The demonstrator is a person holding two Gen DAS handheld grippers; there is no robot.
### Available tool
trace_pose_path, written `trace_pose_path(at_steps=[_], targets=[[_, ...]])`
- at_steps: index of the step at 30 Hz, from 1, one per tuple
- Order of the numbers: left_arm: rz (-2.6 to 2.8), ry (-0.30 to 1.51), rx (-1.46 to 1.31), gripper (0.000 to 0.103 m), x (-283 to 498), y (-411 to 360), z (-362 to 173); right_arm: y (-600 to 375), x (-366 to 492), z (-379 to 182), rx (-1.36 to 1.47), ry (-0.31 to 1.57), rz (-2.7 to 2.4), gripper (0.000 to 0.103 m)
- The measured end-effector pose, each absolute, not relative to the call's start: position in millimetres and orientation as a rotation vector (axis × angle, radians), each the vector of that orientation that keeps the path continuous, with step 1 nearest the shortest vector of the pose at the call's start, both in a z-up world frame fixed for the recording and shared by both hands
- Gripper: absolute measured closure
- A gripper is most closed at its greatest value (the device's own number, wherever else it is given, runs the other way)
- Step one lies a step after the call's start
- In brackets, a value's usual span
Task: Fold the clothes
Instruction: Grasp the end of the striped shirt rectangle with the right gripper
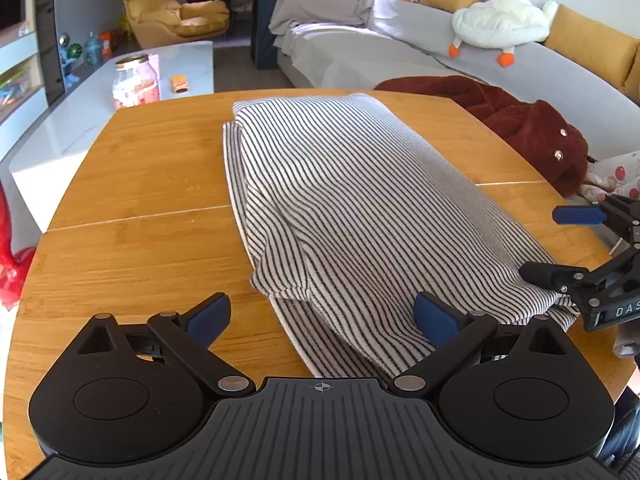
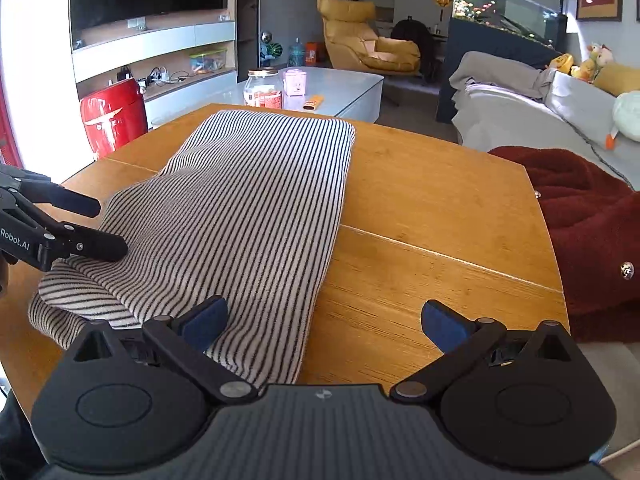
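A black-and-white striped garment (image 1: 352, 200) (image 2: 248, 208) lies folded into a long band on the wooden table (image 1: 152, 184) (image 2: 420, 208), with its near end bunched. My left gripper (image 1: 322, 318) stands open at the near left corner, right fingertip (image 1: 436, 320) over the cloth and left fingertip (image 1: 208, 316) over bare wood. My right gripper (image 2: 325, 324) is open at the near right edge, its left fingertip (image 2: 206, 322) on the stripes. Each wrist view shows the other gripper open beside the cloth: the right gripper (image 1: 564, 246) and the left gripper (image 2: 90, 224).
A dark red fleece coat (image 1: 532, 124) (image 2: 592, 216) lies on the grey sofa (image 1: 360, 56) by the table's right edge. A white coffee table (image 2: 340, 84) behind holds a jar (image 1: 134, 82) (image 2: 263, 88). A red barrel (image 2: 112, 116) stands left of the table.
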State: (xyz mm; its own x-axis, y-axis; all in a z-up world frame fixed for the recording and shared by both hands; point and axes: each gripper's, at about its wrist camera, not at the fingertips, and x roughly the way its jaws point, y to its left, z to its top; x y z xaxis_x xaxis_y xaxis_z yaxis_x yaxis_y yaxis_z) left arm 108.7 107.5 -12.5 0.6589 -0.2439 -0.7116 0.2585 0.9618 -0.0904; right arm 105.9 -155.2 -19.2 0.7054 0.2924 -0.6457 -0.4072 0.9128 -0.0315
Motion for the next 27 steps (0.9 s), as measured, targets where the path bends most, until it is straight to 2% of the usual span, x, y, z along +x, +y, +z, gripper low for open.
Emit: trace_pose_path(at_steps=[7, 8, 11, 14, 20, 27], targets=[[-0.279, 0.795, 0.028, 0.001, 104.7, 109.2, -10.2, -133.9, 83.2, 12.4, -0.284, 0.569, 0.630, 0.001], [-0.280, 0.800, 0.013, 0.001, 105.2, 111.0, -10.4, -128.1, 82.1, 12.4, -0.256, 0.610, 0.714, 0.005], [-0.283, 0.817, -0.039, 0.001, 106.9, 117.8, -11.0, -109.5, 75.3, 1.1, -0.271, 0.687, 0.829, 0.008], [-0.291, 0.831, -0.082, 0.001, 108.0, 124.0, -11.6, -85.7, 57.7, -12.4, -0.495, 0.600, 0.803, 0.008], [-0.300, 0.806, -0.096, 0.001, 102.8, 130.8, -6.9, -69.3, 52.0, -21.8, -0.617, 0.545, 0.791, 0.008], [-0.378, 0.731, -0.105, 0.000, 81.2, 142.7, 13.6, -91.1, 103.4, -13.5, -0.247, 0.748, 0.745, 0.011]])
